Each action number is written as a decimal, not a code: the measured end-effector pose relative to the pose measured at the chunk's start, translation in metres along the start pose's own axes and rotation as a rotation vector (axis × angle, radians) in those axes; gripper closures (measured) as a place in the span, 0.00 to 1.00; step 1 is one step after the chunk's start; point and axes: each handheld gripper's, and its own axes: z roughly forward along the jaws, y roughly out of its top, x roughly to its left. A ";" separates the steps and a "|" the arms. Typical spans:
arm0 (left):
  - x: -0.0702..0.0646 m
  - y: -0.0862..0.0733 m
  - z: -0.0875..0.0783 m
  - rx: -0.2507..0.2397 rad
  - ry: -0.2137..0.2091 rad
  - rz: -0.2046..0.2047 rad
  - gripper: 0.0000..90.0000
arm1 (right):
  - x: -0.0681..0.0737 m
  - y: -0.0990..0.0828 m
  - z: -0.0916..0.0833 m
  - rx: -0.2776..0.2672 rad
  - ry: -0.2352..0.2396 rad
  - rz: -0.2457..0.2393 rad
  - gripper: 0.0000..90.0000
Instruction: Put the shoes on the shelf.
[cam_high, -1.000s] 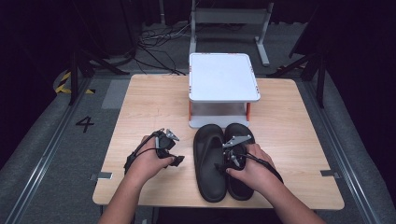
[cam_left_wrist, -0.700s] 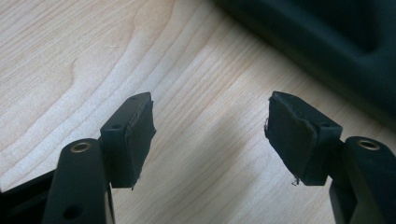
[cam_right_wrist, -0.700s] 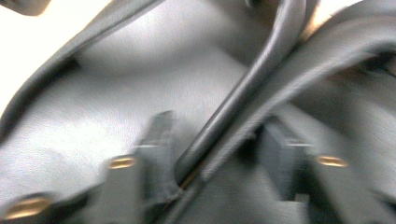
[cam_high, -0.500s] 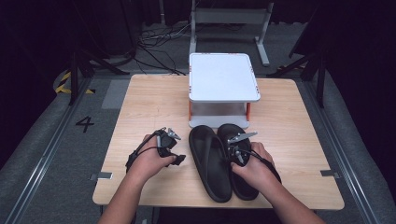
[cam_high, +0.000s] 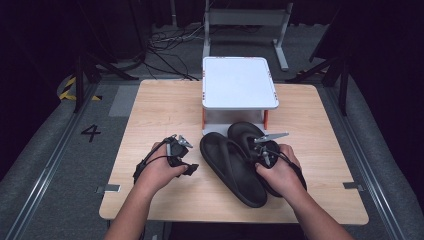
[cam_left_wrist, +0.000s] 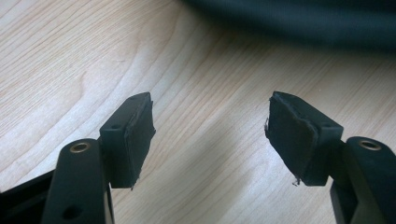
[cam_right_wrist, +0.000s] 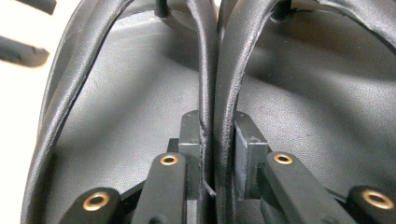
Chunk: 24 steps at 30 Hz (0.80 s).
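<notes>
Two black flip-flops lie side by side on the wooden table (cam_high: 160, 110), the left flip-flop (cam_high: 232, 172) angled and the right flip-flop (cam_high: 246, 132) partly under my right hand. My right gripper (cam_high: 264, 159) (cam_right_wrist: 217, 154) has just been closing and now pinches one strap of each sandal together, the left strap (cam_right_wrist: 208, 70) against the right strap (cam_right_wrist: 238, 60). Left of the sandals, my left gripper (cam_high: 191, 169) (cam_left_wrist: 210, 140) rests low over bare wood, open, nothing between its pads. A blurred black sandal edge (cam_left_wrist: 299, 23) lies beyond it.
A white stand (cam_high: 239, 82) on orange legs rises at the table's far middle, just behind the sandals' toes. Bare wood stretches left of my left hand. Dark floor with cables surrounds the table.
My right gripper's jaws closed onto the two inner straps. My right hand shifted and rose a little, and the sandals swung to a slanted lie. The left gripper stayed put.
</notes>
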 end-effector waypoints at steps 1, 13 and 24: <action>0.001 0.000 0.000 -0.001 0.003 0.008 0.36 | -0.001 0.003 -0.001 -0.010 -0.001 0.007 0.85; 0.010 -0.006 -0.008 0.016 0.000 -0.033 0.35 | -0.017 0.039 -0.002 -0.061 -0.050 0.095 0.85; 0.014 -0.008 -0.011 0.012 -0.004 -0.041 0.35 | -0.021 0.067 0.019 -0.090 -0.151 0.153 0.85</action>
